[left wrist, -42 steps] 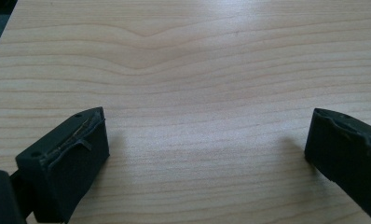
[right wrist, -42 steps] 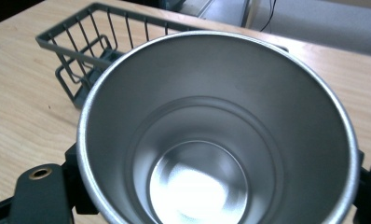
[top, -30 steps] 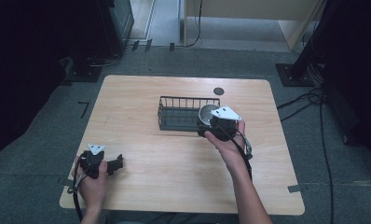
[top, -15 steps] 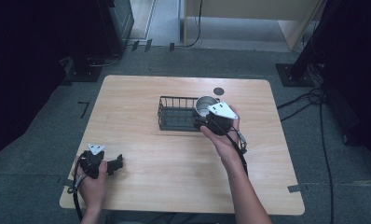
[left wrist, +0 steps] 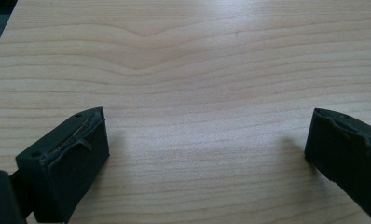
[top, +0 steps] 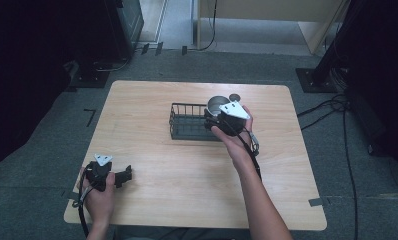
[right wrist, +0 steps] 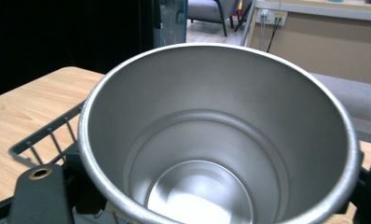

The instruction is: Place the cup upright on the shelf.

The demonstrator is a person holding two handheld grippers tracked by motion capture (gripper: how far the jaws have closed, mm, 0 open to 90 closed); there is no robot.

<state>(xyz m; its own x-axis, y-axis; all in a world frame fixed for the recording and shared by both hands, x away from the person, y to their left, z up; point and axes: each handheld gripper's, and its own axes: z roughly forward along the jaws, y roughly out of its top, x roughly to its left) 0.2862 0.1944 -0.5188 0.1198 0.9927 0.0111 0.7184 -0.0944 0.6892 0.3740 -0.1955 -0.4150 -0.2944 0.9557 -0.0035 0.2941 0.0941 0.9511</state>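
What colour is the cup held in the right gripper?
Plain silver-grey metal, brushed inside; the cup shows best in the right gripper view.

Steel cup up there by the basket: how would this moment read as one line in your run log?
right gripper: shut on steel cup, above wire basket right end | left gripper: open, on table | cup: empty

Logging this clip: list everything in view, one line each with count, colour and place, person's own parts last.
metal cup: one, silver, empty, held over the rack's right end
wire rack: one, black, table centre
round disc: one, dark, far side of table behind the cup
table: one, light wood
right gripper: one, black, jaws around the cup
left gripper: one, black, jaws apart, low over the table's near left corner
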